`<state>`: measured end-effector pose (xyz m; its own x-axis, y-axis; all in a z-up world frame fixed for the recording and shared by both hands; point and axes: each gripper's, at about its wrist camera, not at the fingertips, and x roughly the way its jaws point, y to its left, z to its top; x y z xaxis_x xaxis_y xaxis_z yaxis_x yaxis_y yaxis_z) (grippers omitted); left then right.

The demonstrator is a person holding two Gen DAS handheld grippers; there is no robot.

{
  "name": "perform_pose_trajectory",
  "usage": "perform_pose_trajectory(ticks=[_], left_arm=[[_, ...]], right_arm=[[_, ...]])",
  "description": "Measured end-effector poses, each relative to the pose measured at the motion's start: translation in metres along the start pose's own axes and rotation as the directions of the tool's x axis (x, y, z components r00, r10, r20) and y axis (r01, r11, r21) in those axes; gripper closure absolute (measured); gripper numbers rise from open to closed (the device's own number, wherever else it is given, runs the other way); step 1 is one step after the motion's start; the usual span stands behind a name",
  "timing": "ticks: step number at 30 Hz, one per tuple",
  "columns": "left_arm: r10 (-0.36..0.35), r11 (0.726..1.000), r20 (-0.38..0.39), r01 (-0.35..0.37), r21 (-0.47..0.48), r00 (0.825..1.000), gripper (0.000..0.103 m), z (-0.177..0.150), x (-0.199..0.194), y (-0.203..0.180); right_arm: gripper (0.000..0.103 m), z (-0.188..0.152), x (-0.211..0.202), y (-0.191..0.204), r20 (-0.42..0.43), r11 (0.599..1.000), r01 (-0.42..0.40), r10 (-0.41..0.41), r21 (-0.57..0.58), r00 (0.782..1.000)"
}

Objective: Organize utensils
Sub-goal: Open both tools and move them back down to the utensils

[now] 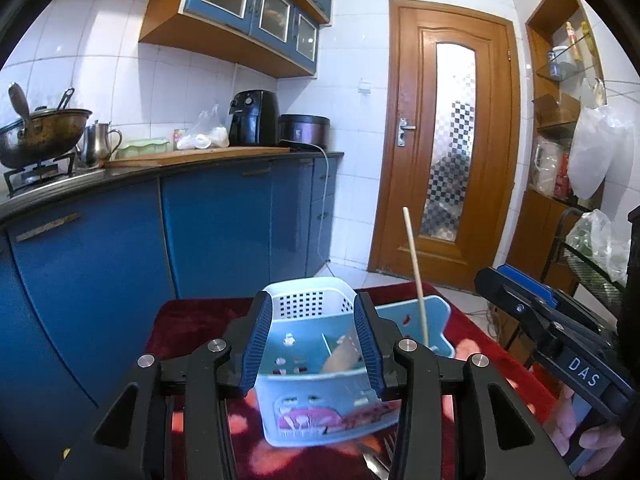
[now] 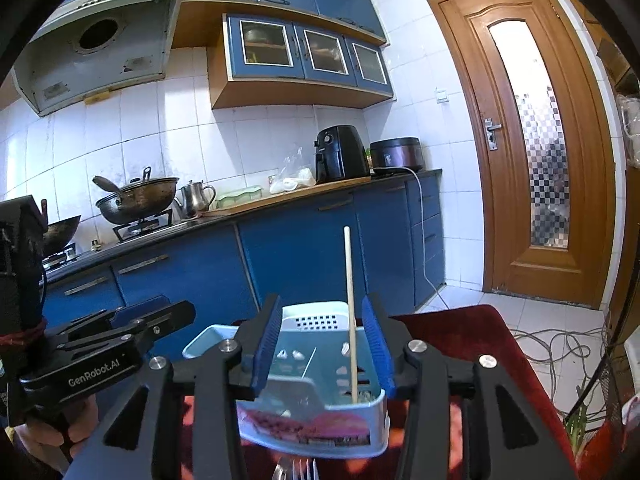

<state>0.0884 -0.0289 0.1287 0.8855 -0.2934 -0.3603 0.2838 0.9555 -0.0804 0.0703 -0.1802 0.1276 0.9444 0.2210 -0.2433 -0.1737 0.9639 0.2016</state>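
Where lettering could be read: "DAS" on right gripper, "GenRobot.AI" on left gripper; fingers apart, clamping nothing; forks seen clearly from right wrist only.

A fork is cut off by the bottom edge, its handle unseen.

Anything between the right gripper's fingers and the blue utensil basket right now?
No. In the right wrist view the right gripper is open, empty, framing the basket and the upright chopstick inside.
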Motion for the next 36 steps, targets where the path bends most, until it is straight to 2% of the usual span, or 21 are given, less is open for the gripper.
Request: perform_pose_trajectory(ticks=[7, 14, 23, 30, 36], left_arm=[[-0.015, 1.0, -0.035, 0.015, -0.015, 0.999, 0.059, -0.005, -0.024, -0.004], [-0.019, 1.0, -0.071, 0.017, -0.026, 0.997, 0.059, -0.015, -0.046, -0.004], [-0.025, 0.997, -0.153, 0.014, -0.069, 0.988, 0.059, -0.036, -0.052, 0.004], [-0.027, 0.995, -0.24, 0.004, -0.096, 0.97, 0.059, -0.06, -0.042, 0.005], [-0.043, 0.993, -0.317, 0.007, -0.114, 0.947, 0.059, -0.082, -0.029, 0.002]], right_arm=[[0.058, -0.006, -0.026, 0.0, -0.06, 0.999, -0.031, 0.033, 0.033, 0.998], [0.058, -0.017, -0.047, 0.004, -0.123, 0.999, -0.02, 0.025, 0.042, 0.992], [0.058, -0.046, -0.05, -0.005, -0.235, 0.996, -0.015, 0.036, 0.091, 0.971], [0.058, -0.068, -0.047, -0.016, -0.301, 0.992, 0.004, 0.035, 0.127, 0.953], [0.058, -0.082, -0.044, -0.019, -0.342, 0.993, 0.023, 0.018, 0.115, 0.94]])
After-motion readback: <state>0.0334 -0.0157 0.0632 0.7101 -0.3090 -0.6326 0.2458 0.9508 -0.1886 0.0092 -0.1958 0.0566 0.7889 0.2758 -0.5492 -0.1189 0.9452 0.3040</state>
